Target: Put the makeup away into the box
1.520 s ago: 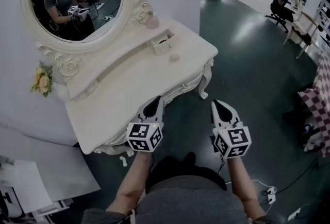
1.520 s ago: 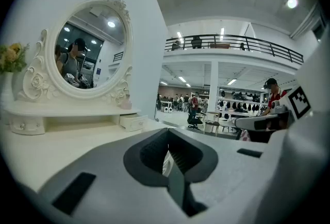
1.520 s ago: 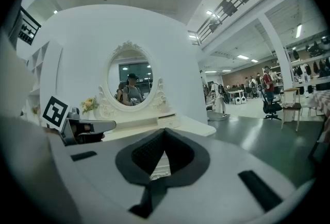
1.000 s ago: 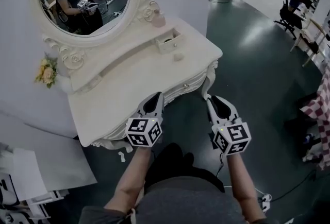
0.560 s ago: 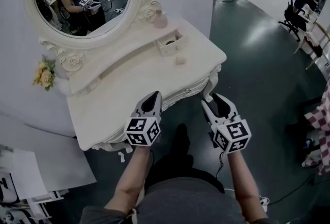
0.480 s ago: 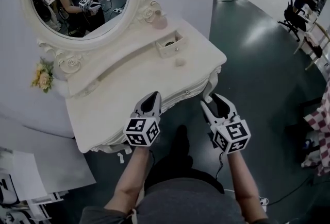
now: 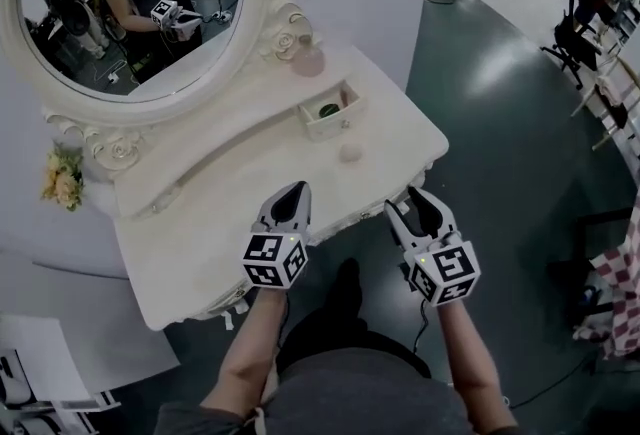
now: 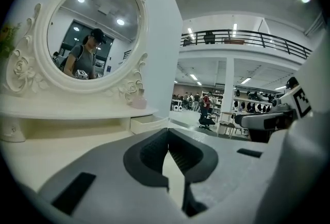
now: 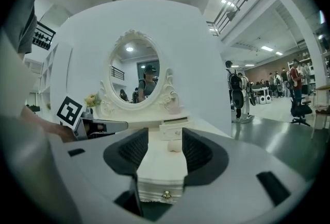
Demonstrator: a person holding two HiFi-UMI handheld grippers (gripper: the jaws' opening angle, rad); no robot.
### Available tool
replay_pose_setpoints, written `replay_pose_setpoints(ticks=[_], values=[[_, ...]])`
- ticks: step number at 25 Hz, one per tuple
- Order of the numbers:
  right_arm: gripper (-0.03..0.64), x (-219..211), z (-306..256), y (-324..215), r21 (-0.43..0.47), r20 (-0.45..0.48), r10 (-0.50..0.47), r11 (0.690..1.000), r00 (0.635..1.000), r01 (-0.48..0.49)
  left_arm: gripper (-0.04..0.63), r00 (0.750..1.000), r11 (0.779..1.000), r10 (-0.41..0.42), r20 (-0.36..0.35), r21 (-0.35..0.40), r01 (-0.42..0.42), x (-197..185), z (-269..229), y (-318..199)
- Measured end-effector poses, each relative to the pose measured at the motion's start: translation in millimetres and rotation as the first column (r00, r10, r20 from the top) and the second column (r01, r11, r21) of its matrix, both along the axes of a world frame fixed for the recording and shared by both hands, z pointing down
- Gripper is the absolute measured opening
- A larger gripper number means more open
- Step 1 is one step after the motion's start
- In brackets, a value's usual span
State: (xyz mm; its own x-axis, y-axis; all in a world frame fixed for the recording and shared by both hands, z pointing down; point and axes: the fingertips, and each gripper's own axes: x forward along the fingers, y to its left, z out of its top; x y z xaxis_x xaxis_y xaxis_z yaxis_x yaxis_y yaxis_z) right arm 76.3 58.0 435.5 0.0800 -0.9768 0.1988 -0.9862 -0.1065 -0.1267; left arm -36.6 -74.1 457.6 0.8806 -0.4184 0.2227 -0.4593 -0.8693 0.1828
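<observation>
Just in front of the box [image 7: 322, 128], on the side nearer the person, lies a small pale pink piece of makeup [image 7: 350, 153], alone on the white tabletop and clear of the box wall. It is not yet put away. The box is a little open-topped white tray. It already holds one dark round thing with a green tint [image 7: 328, 110], too small to identify. Behind the box, against the mirror frame, stands a pink bottle [image 7: 307, 60].

Nearer the person than the box, short of the dressing table [image 7: 200, 223] front edge, the right gripper [image 7: 407, 199] points toward the pink piece. Its jaws have just been opening and stand apart with nothing between them. In the right gripper view the piece and the box line up in that gap, so the spread looks like preparation to pick the piece up. The left gripper [image 7: 296, 188], over the tabletop well left of the box, has its jaws together and empty, probably just waiting. Far left of the box sits a posy of yellow flowers [image 7: 58, 178] under the oval mirror [image 7: 120, 13].
</observation>
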Motion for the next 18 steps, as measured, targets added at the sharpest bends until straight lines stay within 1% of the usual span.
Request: replay_pose_setpoints(ticks=[8,12,15,18], values=[[0.207,33,8,-54,-0.037,-0.008,-0.027,0.999,1.000,0.026,0.006,1.000,1.000,-0.013,0.009,-0.020,0.014,29,5,-53],[0.209,44,13,-75,-0.048,0.002,-0.062,0.997,0.998,0.062,0.006,1.000,1.000,-0.011,0.016,-0.024,0.011,43,7,-74],[0.252,49,18,-91,-0.057,0.024,-0.088,0.994,0.996,0.089,0.006,1.000,0.999,-0.011,0.020,-0.036,0.012,48,11,-87],[0.256,50,25,-102,-0.085,0.015,-0.114,0.990,0.993,0.115,0.006,1.000,0.999,-0.013,0.020,-0.050,0.014,51,15,-94]])
